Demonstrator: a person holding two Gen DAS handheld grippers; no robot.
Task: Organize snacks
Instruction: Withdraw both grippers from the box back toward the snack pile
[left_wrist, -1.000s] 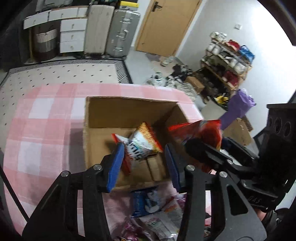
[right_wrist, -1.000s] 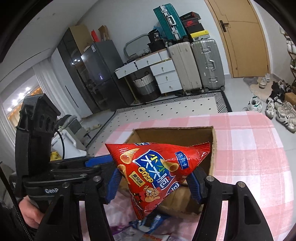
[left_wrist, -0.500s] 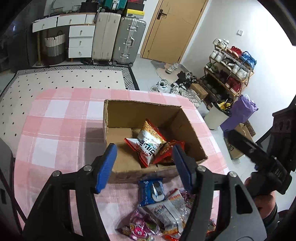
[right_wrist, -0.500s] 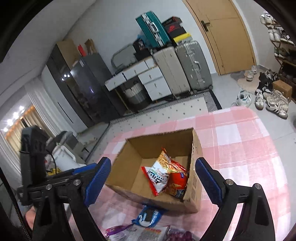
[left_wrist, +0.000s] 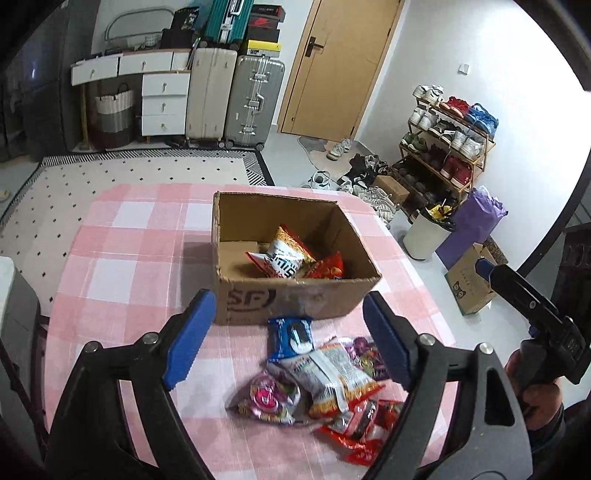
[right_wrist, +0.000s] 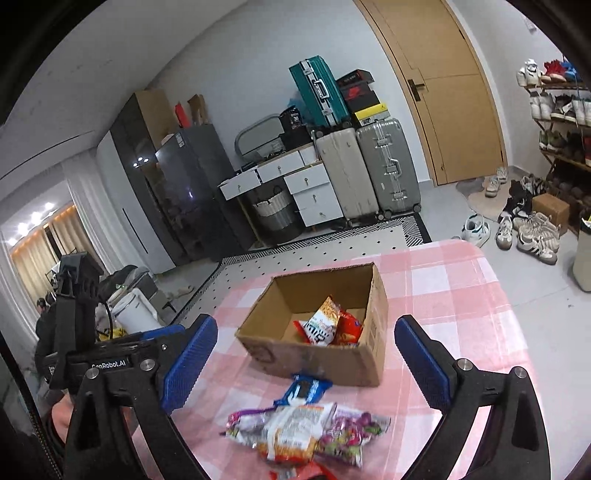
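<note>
1. My left gripper (left_wrist: 288, 339) has its jaws apart, having just been opening, with nothing between the blue pads (left_wrist: 190, 338); through the gap I see only the bench and loose packets below.
2. My right gripper (right_wrist: 304, 363) stands with its jaws wide apart, also just opened, and empty.
3. The cardboard box (left_wrist: 295, 295) sits open-topped on the bench (left_wrist: 122, 258), which wears a pink-and-white checked cloth.
4. Inside the box lie two packets: a white-and-orange snack bag (left_wrist: 284, 254) leaning toward the middle, and a red chip bag (right_wrist: 349, 328) against it on the side nearer the right gripper.
5. Just in front of the box's near wall lies a blue cookie packet (left_wrist: 291, 338), close to the cardboard; I cannot tell whether it touches.
6. Nearer to me is a heap of loose snacks (left_wrist: 321, 384): a white-and-orange packet on top, a pink-and-purple candy bag (left_wrist: 267, 397) to the left, red wrappers (left_wrist: 364, 428) at the near edge.
7. In the left view the right gripper's body shows at the far right, held in a hand (left_wrist: 535, 391).
</note>
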